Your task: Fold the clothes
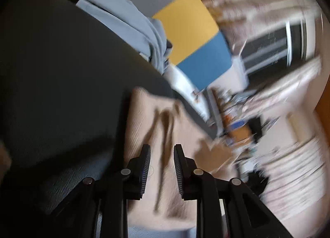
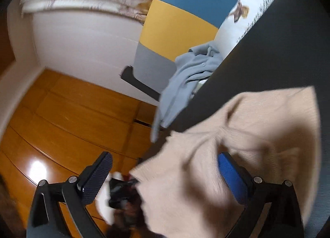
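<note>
On dark table [image 2: 268, 42], right tool [image 2: 165, 174] wide over beige sweater [image 2: 257, 124]; left tool [image 1: 162, 155] narrow

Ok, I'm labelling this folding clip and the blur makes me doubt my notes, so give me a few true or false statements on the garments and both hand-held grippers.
1. The right hand-held gripper is open. True.
2. The beige knit garment lies partly on the dark table. True.
3. The grey-blue shirt is folded flat at the table's middle. False: it is bunched at the table's edge and hangs over it.
4. The left hand-held gripper is clamped shut on the shirt. False: a gap shows between its fingers, with the beige garment in front of them.
5. The floor is grey carpet. False: it is glossy orange-brown wood.
</note>
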A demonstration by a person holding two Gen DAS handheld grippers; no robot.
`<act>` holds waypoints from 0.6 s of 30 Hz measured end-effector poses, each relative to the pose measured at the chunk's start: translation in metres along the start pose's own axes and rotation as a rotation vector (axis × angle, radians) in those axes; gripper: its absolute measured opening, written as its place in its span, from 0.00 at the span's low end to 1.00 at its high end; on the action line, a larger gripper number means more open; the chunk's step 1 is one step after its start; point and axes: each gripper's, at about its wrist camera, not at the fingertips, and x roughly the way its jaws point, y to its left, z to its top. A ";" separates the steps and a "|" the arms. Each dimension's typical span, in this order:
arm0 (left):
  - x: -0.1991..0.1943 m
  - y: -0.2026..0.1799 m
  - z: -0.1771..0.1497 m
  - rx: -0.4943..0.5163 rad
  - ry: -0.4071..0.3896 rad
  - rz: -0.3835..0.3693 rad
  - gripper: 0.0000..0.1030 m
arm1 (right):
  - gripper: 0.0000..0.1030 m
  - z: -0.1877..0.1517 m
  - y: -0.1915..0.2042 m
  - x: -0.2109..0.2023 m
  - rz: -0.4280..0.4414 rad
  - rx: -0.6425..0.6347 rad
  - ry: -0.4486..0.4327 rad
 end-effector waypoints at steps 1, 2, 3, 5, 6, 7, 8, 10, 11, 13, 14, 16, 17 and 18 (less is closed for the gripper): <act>0.005 -0.001 -0.007 0.021 0.026 0.024 0.23 | 1.00 -0.005 -0.008 -0.003 -0.030 0.002 -0.001; 0.008 -0.002 -0.015 0.044 0.042 0.042 0.22 | 1.00 -0.010 -0.018 -0.005 -0.054 0.022 0.001; 0.011 -0.004 -0.024 0.067 0.051 0.054 0.19 | 1.00 -0.015 -0.028 -0.007 -0.077 0.041 0.003; 0.012 -0.005 -0.038 0.091 0.079 0.060 0.14 | 0.99 -0.025 -0.033 -0.011 -0.071 0.004 -0.012; 0.008 -0.004 -0.045 0.091 0.091 0.057 0.13 | 0.99 -0.032 -0.031 -0.014 -0.067 -0.032 -0.014; 0.003 -0.002 -0.052 0.085 0.101 0.052 0.12 | 0.99 -0.039 -0.026 -0.015 -0.076 -0.071 0.005; -0.002 0.000 -0.060 0.079 0.110 0.046 0.11 | 0.99 -0.046 -0.022 -0.017 -0.084 -0.088 0.034; -0.016 0.006 -0.074 0.063 0.122 0.048 0.10 | 0.99 -0.060 -0.016 -0.024 -0.078 -0.087 0.082; -0.024 0.007 -0.079 0.060 0.122 0.058 0.10 | 0.99 -0.067 -0.014 -0.028 -0.076 -0.088 0.106; -0.040 0.007 -0.087 0.061 0.114 0.088 0.10 | 0.99 -0.083 -0.009 -0.040 -0.070 -0.096 0.146; -0.047 0.008 -0.089 0.043 0.108 0.103 0.10 | 0.99 -0.092 -0.008 -0.048 -0.066 -0.103 0.158; -0.063 0.005 -0.096 0.031 0.095 0.133 0.12 | 0.98 -0.104 -0.003 -0.060 -0.085 -0.118 0.163; -0.066 0.002 -0.098 0.034 0.091 0.124 0.18 | 0.98 -0.109 -0.001 -0.066 -0.099 -0.126 0.163; -0.067 0.000 -0.097 0.025 0.092 0.098 0.23 | 0.98 -0.113 0.002 -0.072 -0.113 -0.133 0.162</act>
